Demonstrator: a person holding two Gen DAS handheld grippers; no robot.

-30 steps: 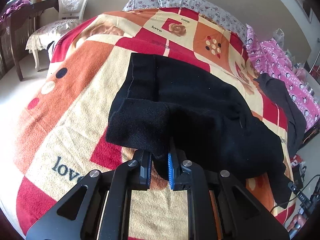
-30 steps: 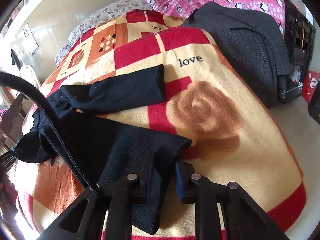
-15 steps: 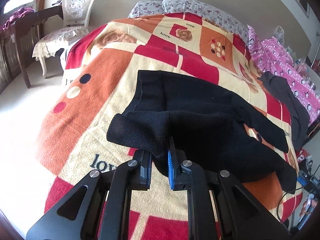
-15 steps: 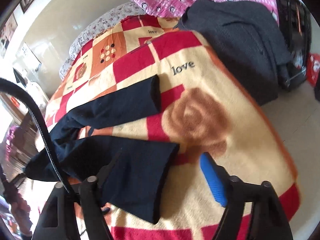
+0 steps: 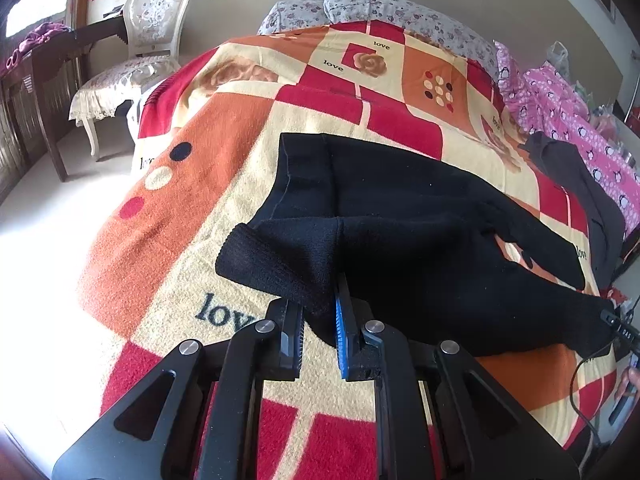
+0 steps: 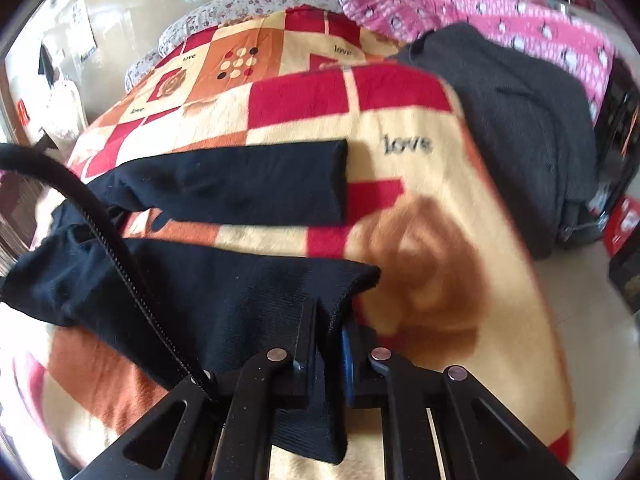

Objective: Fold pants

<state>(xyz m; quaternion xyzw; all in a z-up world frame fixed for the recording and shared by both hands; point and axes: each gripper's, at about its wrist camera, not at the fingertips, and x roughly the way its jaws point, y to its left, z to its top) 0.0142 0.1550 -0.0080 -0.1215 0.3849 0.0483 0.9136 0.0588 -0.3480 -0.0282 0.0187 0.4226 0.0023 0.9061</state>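
Black knit pants lie across a red, orange and cream patterned blanket on a bed. My left gripper is shut on the ribbed waistband corner, which is lifted and folded back over the pants. In the right wrist view the pants show two legs spread apart. My right gripper is shut on the cuff of the near leg. The far leg lies flat on the blanket.
A dark grey garment and pink penguin-print bedding lie at the bed's right side. A white chair and dark wooden furniture stand on the left. A black cable crosses the right wrist view. Floral pillows sit at the head.
My right gripper opened half a second ago and has now shut on the near leg's cuff. My left gripper has kept its hold and drawn back toward the bed's edge.
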